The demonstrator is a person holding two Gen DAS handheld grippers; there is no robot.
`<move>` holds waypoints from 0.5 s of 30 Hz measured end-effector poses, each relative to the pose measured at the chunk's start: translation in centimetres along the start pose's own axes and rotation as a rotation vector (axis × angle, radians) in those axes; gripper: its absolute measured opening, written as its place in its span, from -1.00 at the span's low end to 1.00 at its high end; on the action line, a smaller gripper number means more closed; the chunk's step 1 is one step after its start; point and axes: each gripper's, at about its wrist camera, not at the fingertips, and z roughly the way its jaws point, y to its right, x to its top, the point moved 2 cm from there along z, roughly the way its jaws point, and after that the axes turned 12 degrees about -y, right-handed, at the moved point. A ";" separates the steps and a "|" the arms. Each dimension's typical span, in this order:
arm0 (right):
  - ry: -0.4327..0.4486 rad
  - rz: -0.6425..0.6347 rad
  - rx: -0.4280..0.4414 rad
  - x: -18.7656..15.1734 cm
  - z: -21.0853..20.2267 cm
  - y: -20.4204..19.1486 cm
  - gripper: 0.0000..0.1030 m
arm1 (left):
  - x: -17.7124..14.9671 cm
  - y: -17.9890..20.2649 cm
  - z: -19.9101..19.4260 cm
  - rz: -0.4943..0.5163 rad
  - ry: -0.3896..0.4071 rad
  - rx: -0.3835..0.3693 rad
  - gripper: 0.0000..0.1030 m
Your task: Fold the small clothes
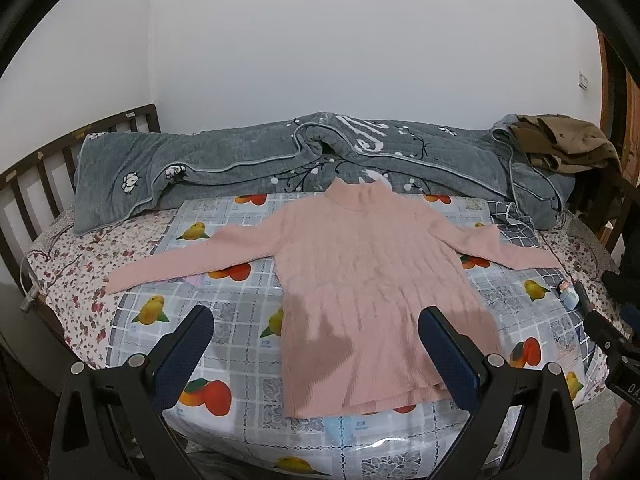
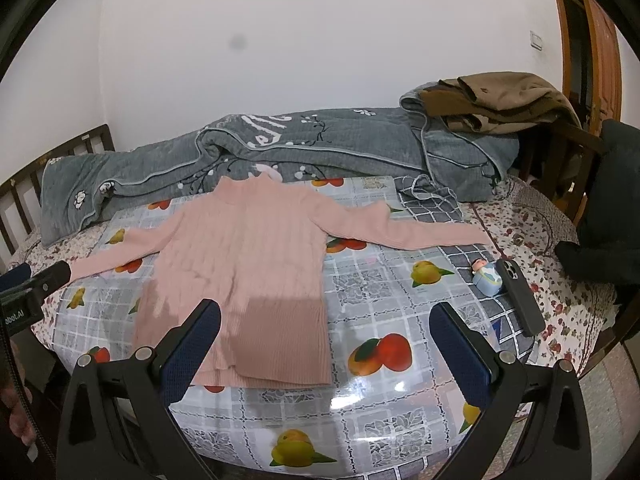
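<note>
A small pink ribbed sweater (image 1: 360, 272) lies flat and face up on a fruit-print plastic sheet (image 1: 236, 320) on the bed, both sleeves spread out sideways, collar toward the wall. It also shows in the right wrist view (image 2: 248, 264). My left gripper (image 1: 316, 324) is open and empty, hovering above the sweater's hem, its fingers either side of the lower left body. My right gripper (image 2: 324, 320) is open and empty, above the hem's right corner. The left gripper's body (image 2: 32, 292) shows at the right view's left edge.
A rolled grey quilt (image 1: 280, 160) lies along the wall behind the sweater, with brown clothes (image 2: 500, 100) piled at its right end. A small figurine (image 2: 486, 278) and a dark phone (image 2: 520, 296) lie right of the sweater. A wooden headboard (image 1: 48, 168) stands at left.
</note>
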 end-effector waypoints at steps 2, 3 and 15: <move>0.002 -0.004 -0.006 0.0 0.0 -0.1 0.99 | -0.1 -0.1 -0.1 -0.003 0.001 -0.006 1.00; 0.002 -0.004 -0.007 0.0 -0.1 -0.1 0.99 | -0.2 -0.2 0.0 -0.004 0.002 -0.008 1.00; 0.006 -0.003 -0.006 0.0 -0.2 0.0 0.99 | -0.2 -0.4 0.0 -0.006 0.000 -0.010 1.00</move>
